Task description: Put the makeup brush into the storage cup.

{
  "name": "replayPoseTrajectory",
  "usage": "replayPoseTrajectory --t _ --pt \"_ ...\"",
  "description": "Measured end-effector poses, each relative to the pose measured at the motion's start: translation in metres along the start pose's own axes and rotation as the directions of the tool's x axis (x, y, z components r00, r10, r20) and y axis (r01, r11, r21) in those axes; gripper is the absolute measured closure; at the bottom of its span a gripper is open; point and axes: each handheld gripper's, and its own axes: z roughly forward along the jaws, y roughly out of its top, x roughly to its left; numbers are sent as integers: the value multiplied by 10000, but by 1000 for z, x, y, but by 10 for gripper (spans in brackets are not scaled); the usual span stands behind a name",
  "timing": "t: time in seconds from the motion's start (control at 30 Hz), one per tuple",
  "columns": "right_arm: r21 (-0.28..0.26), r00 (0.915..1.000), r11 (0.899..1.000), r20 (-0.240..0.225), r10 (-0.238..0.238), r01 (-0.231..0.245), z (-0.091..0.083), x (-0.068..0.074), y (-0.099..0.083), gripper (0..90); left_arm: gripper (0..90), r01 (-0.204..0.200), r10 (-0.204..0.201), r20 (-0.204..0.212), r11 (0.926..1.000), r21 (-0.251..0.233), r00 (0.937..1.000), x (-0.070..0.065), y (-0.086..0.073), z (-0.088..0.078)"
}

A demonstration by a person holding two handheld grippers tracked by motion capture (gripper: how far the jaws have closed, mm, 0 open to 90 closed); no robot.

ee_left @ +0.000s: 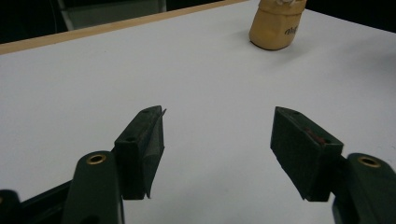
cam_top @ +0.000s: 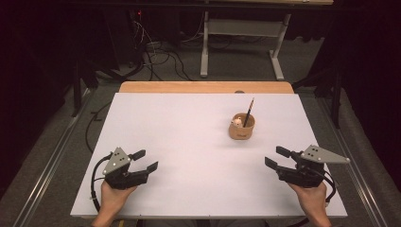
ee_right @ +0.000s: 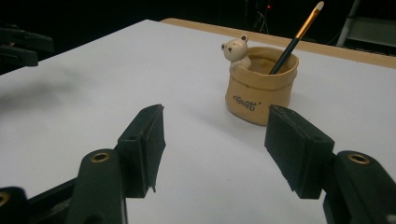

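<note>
Tan cup (ee_right: 260, 91) sits beyond right gripper's (ee_right: 215, 140) fingers (ee_right: 298, 149).

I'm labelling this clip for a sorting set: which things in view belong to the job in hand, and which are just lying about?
In the job:
- tan pot
- pencil standing in it
- bear figure on its rim
- left gripper, open
- right gripper, open

Lying about:
- cables on the floor
- grey table frame behind

Each black tool, the left tool (cam_top: 145, 161) and the right tool (cam_top: 278, 157), carries a grey three-cornered plate, brass-ringed screw holes, and a trailing black cable.
</note>
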Motion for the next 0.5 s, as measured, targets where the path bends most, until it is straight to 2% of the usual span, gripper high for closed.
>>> replayPoseTrajectory --t 0.37,0.5 --pt "-9 9999 9999 12 145 -145 3 2 -11 384 353 -6 6 1 10000 -4 10000 0 0 0" --pt "32 9995 9996 148 292 -292 5 1 -16 376 352 -7 7 2 10000 -11 10000 0 0 0"
